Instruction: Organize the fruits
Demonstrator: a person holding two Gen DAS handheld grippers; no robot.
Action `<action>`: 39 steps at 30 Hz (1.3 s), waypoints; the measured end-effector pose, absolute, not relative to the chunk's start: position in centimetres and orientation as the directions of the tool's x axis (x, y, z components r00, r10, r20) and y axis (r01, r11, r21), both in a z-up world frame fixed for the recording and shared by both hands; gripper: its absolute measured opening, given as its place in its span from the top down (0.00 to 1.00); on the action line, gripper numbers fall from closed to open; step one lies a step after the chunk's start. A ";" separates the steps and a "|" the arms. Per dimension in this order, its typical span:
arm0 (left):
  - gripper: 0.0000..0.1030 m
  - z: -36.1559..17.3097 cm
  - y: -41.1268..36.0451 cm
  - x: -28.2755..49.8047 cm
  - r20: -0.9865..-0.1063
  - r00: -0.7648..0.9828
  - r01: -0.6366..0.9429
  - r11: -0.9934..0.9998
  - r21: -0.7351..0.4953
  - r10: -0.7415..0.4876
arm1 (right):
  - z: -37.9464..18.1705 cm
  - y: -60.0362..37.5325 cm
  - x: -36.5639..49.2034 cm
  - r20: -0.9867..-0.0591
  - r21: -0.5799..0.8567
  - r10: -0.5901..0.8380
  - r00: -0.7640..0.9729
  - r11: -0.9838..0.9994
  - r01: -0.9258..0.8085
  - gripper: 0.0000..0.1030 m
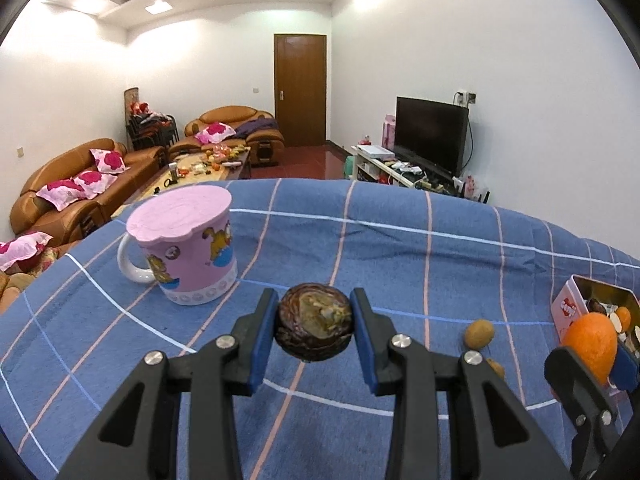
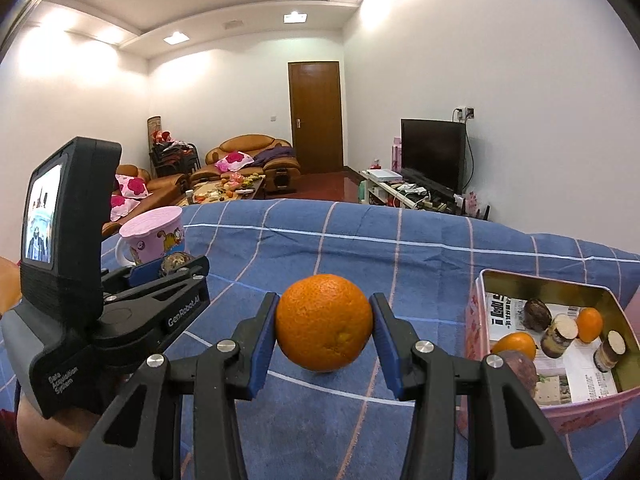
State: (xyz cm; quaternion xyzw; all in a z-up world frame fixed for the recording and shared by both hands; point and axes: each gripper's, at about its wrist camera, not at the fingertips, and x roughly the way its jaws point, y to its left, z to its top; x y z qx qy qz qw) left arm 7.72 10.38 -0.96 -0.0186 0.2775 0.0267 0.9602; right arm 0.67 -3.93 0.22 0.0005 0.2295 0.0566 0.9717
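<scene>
Blue checked cloth underfoot – right claw [image 2: 324,322] clamps round orange fruit [image 2: 324,322]; open pink tin box [image 2: 476,320] lies just right; left claw [image 1: 314,326] clamps dark wrinkled fruit [image 1: 314,326]

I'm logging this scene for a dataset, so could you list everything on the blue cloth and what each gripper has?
Cloth: one, blue checked, covers the surface.
Mug: one, pink, lidded, far left.
Tin: one, pink, open, right; holds several fruits and paper.
Small fruits: two, tan, loose on the cloth near the tin.
Dark fruit: one, purple-brown, between the left gripper's fingers.
Orange: one, between the right gripper's fingers.
Left gripper: shut.
Right gripper: shut.
</scene>
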 end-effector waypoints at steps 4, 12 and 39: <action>0.62 -0.9 10.0 7.0 -0.520 0.852 -0.068 0.998 -0.016 0.050 | 0.2 -4.1 -0.3 -0.445 0.024 0.105 0.889 0.994 -0.105 0.54; 0.62 -0.7 9.3 5.2 -0.499 0.865 -0.071 0.997 -0.008 0.057 | 0.2 -4.7 -1.0 -0.444 0.024 0.106 0.890 0.994 -0.106 0.54; 0.62 -0.5 4.3 2.0 -0.484 0.875 -0.023 1.000 0.005 0.023 | 0.5 -8.3 -4.2 -0.428 -0.009 0.052 0.902 0.998 -0.062 0.54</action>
